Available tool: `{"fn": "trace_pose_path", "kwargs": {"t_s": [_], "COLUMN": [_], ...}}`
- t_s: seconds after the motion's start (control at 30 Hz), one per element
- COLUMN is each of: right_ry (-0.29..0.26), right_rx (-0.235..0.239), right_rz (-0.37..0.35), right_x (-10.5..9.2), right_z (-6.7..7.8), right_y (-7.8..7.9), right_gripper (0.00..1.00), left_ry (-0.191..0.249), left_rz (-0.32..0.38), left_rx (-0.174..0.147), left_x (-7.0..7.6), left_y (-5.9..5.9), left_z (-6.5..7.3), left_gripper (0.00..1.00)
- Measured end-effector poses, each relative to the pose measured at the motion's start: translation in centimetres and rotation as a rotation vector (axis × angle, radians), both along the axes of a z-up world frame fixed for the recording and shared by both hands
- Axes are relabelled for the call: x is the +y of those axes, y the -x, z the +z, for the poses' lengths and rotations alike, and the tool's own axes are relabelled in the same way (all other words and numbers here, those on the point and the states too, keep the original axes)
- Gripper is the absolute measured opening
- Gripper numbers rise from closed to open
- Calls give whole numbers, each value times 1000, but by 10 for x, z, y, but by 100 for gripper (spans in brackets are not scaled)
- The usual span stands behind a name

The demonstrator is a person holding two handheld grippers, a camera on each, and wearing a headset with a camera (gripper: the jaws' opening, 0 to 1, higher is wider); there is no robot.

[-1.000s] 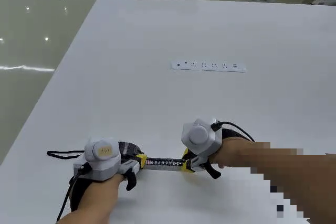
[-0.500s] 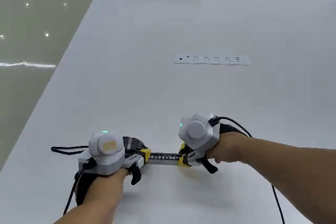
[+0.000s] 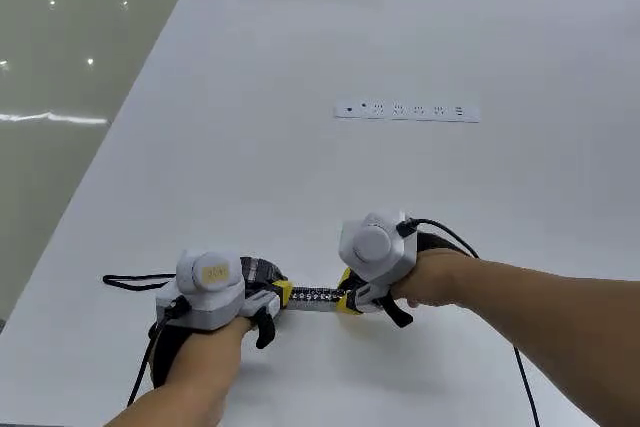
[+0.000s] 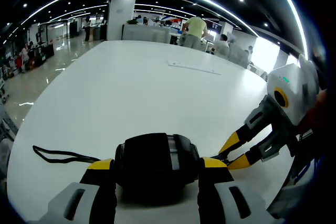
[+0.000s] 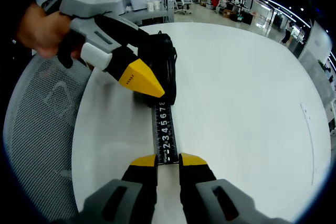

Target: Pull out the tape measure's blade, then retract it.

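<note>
Left gripper (image 4: 156,164): clamped on the black tape measure (image 4: 156,153), with one yellow-tipped jaw pressed against each side of the case. Sits at lower left of the head view, held in a hand, with the case down at the white counter (image 3: 300,167).

Right gripper (image 5: 168,160): closed on the end of the blade (image 5: 164,127), with the blade tip pinched between the two yellow jaw tips. Sits just right of lower centre in the head view, held in the other hand.

Blade: drawn out of the case by a short stretch, with printed numerals legible in the right gripper view. Runs straight from the mouth of the case to the right gripper, low over the counter. Cannot tell whether it touches the surface.

Grippers: near each other but apart, tips facing across the exposed blade.

Strap (image 3: 135,280): a thin black loop. Trails from the tape measure toward the left edge of the head view and lies flat on the counter.

Power strip (image 3: 408,110): white, flat on the counter at upper centre-right of the head view, well apart from both grippers.

Cable (image 3: 520,377): black, leaves the right gripper and drops toward the lower right corner.

Floor (image 3: 60,67): glossy, beyond the left counter edge.
</note>
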State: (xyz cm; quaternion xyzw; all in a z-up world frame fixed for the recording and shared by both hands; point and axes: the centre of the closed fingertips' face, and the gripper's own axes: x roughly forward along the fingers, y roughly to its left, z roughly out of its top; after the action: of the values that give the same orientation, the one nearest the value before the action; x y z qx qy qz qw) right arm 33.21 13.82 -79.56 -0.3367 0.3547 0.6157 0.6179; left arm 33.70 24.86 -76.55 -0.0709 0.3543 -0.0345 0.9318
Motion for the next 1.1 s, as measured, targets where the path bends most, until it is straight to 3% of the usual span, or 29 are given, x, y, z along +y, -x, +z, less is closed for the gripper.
{"fn": "trace_pose_path", "kwargs": {"t_s": [1.1], "right_ry": [-27], "right_rx": [-2], "right_rz": [11], "right_x": [32], "right_z": [-2], "right_y": [3], "right_gripper": [14], "left_ry": [-1], "left_rz": [-3], "left_rx": [9], "left_x": [0], "left_y": [0], "left_z": [-1], "left_gripper": [59]}}
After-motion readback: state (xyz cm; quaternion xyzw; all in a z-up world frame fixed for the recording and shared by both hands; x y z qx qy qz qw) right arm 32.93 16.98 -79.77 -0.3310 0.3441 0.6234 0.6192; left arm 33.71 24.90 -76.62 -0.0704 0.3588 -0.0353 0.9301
